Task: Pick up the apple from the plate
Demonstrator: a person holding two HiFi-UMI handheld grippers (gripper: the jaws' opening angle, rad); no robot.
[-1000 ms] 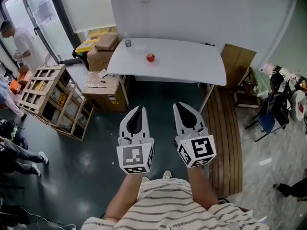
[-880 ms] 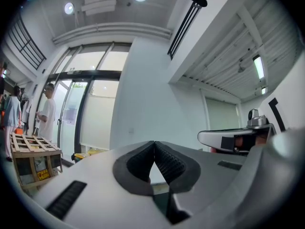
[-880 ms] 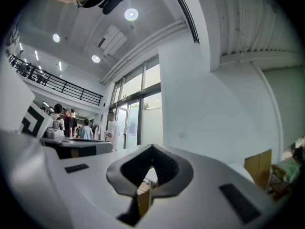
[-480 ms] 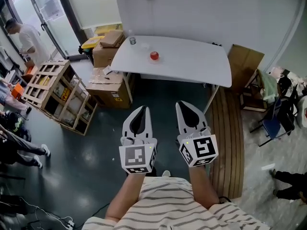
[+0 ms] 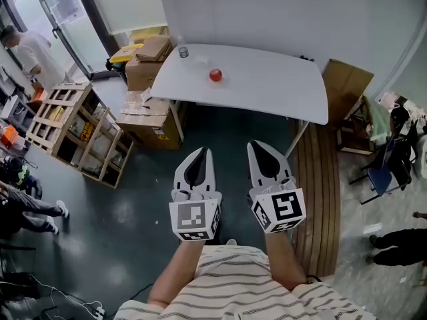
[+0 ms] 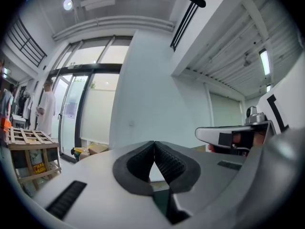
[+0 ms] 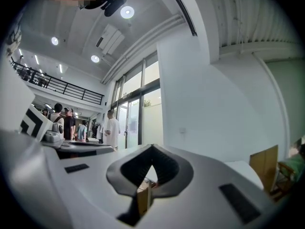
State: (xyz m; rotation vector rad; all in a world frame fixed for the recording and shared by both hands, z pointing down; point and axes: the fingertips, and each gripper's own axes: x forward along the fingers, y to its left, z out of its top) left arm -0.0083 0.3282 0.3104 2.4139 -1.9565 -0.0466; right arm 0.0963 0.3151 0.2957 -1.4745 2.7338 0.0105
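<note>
Your left hand-held gripper [image 5: 201, 152] and right hand-held gripper [image 5: 257, 145] sit side by side in the head view, low in front of your striped shirt [image 5: 253, 287]. They point toward the white bench [image 5: 273, 85] but are well short of it, with dark floor [image 5: 147, 199] between. Both are clenched, with nothing caught in them. The apple [image 5: 215, 75] rests on the bench top toward its left part, well apart from both tools; you cannot tell from here whether a plate lies under it. A small cup [image 5: 183, 52] stands near the bench's far left corner. Cardboard boxes [image 5: 148, 117] are stacked just beside the bench's left end, and a wooden crate [image 5: 75, 129] stands further left. A person in white [image 5: 28, 52] stands by the glass doors.

Looking along the left hand-held gripper [image 6: 154, 142] in the left gripper view, its ribbed pads [image 6: 167, 162] meet at the tips and grasp nothing. The right tool's body [image 6: 233, 135] shows at the right edge. Glass doors [image 6: 81, 109] and the person in white [image 6: 47, 108] lie to the left.

Along the right hand-held gripper [image 7: 152, 147] in the right gripper view, the tips are likewise pressed together and empty. A group of people [image 7: 71, 125] stands at the left by the doors, and a brown cardboard sheet [image 7: 263, 168] leans at the right.
</note>
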